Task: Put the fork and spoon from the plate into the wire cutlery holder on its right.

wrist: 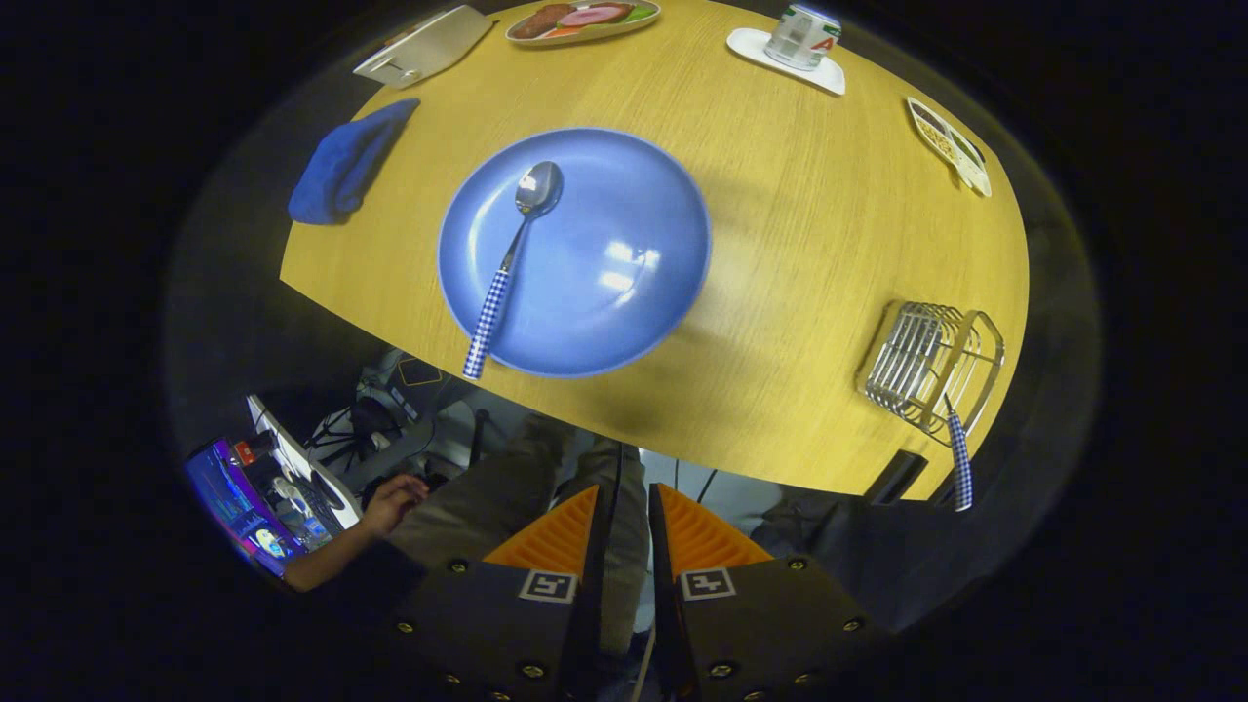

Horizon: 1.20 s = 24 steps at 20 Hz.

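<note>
A blue plate [604, 292] lies on the round wooden table [799, 224], well beyond my fingers. On it rests a spoon [507, 273] with a checked blue-and-white handle that overhangs the plate's near rim. To the plate's right stands the wire cutlery holder [926, 366], and a checked handle [960, 458] of a utensil sticks out of it toward me; its head is hidden by the wires. My gripper [624, 507] hangs high above the table's near edge, fingers nearly together with nothing between them.
A blue cloth [346, 161] lies left of the plate. At the far side are a plate of food [582, 19], a can on a white coaster [799, 39], a white box [424, 44] and a snack dish [951, 146]. A person's legs and hand [390, 502] show below the table edge.
</note>
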Motion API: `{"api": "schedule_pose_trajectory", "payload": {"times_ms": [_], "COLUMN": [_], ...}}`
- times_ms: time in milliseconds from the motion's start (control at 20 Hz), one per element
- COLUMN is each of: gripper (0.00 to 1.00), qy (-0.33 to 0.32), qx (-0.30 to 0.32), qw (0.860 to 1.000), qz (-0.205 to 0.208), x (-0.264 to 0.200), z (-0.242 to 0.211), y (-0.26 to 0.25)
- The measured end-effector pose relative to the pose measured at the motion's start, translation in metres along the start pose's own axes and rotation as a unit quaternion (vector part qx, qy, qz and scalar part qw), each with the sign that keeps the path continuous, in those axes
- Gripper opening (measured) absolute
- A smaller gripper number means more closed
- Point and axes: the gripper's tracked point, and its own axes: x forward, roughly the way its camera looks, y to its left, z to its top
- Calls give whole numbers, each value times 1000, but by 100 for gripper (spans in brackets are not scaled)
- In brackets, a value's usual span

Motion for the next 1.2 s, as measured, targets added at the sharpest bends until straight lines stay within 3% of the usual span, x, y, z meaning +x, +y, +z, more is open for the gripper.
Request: {"api": "schedule_pose_trajectory", "payload": {"times_ms": [200,600,1200], "gripper": [24,24,24], "qy": [-6,-44,-41], "qx": [-6,39,83], "qw": [1000,998,994], "qz": [13,36,50], "x": [7,21,55], "z": [15,64,96], "y": [31,75,86]}}
